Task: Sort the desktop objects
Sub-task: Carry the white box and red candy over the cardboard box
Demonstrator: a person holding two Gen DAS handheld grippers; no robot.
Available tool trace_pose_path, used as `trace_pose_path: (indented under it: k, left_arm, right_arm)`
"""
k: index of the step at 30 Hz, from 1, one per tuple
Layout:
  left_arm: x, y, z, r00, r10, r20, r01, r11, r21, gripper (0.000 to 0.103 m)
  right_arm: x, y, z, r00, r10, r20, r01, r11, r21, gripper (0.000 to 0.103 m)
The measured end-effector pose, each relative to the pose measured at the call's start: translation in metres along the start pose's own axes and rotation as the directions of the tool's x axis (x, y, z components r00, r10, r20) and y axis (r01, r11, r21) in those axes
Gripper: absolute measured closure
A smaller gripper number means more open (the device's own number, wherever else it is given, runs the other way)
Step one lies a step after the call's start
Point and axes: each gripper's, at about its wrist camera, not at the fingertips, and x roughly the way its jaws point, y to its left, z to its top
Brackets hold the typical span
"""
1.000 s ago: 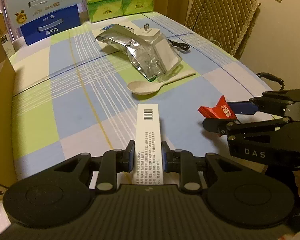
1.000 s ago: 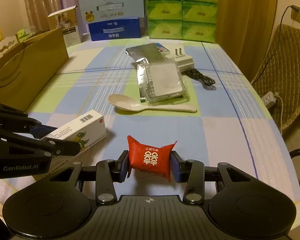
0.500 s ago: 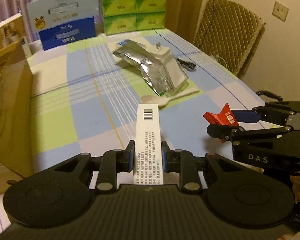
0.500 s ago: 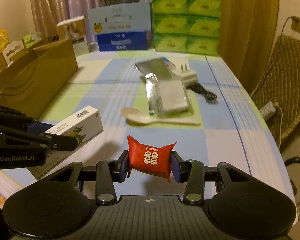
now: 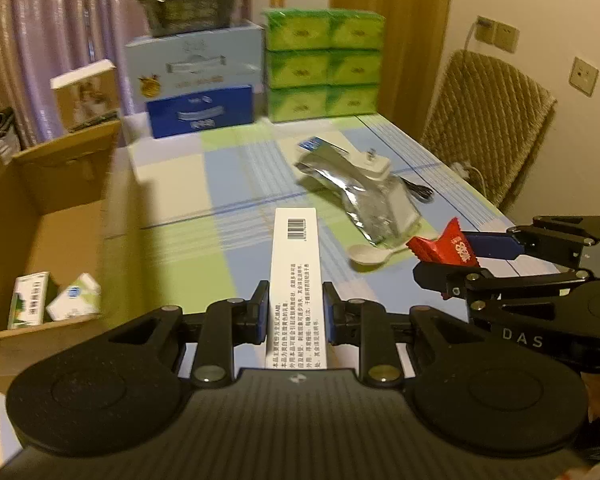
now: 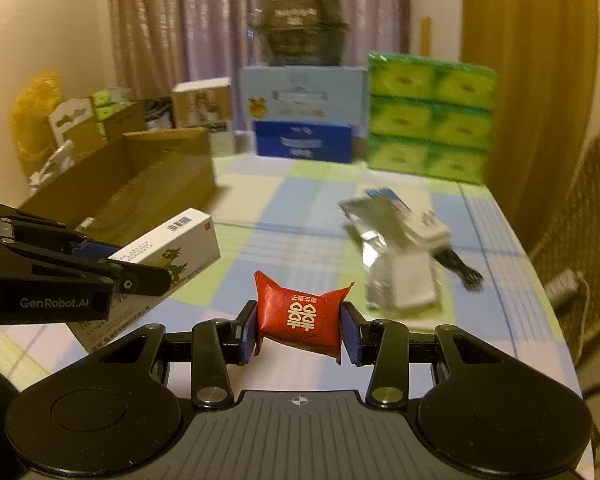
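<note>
Left gripper (image 5: 295, 316) clamped on white medicine box (image 5: 295, 276), held above checked tablecloth (image 5: 220, 184). Right gripper (image 6: 299, 334) clamped on red candy packet (image 6: 300, 316), also off the cloth. Farther out: pale spoon (image 5: 370, 258), silver foil pouch (image 5: 364, 196), white charger (image 5: 374, 166). At left, open cardboard box (image 5: 44, 248) holding small cartons (image 5: 54, 304). At far edge, green tissue packs (image 5: 324, 66).

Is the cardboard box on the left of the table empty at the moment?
No, the cardboard box already holds two small green-and-white cartons.
</note>
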Motion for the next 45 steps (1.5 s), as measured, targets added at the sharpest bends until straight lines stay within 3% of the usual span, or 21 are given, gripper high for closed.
trace_pose_path:
  k: [13,21,30,45]
  left_arm:
    - [-0.065,0.107,0.001,0.982,0.18,0.051,-0.174,0.98,-0.091,0.082]
    - [-0.075,0.175,0.008,0.964,0.26,0.046,-0.251,0.956,-0.15,0.082]
    - [-0.052,0.216,0.009,0.961,0.277,0.02,-0.27,0.947,-0.172,0.082]
    - [-0.02,0.24,0.008,0.96,0.28,0.002,-0.275,0.942,-0.19,0.081]
  right_arm:
    - [0.028,0.094,0.054,0.982,0.178,0.059,-0.171,0.98,-0.104,0.063]
    - [0.064,0.142,0.082,0.969,0.242,0.042,-0.234,0.961,-0.146,0.063]
    - [0.102,0.168,0.092,0.965,0.261,0.01,-0.256,0.952,-0.166,0.063]
    - [0.133,0.184,0.086,0.964,0.264,-0.032,-0.265,0.948,-0.179,0.063]
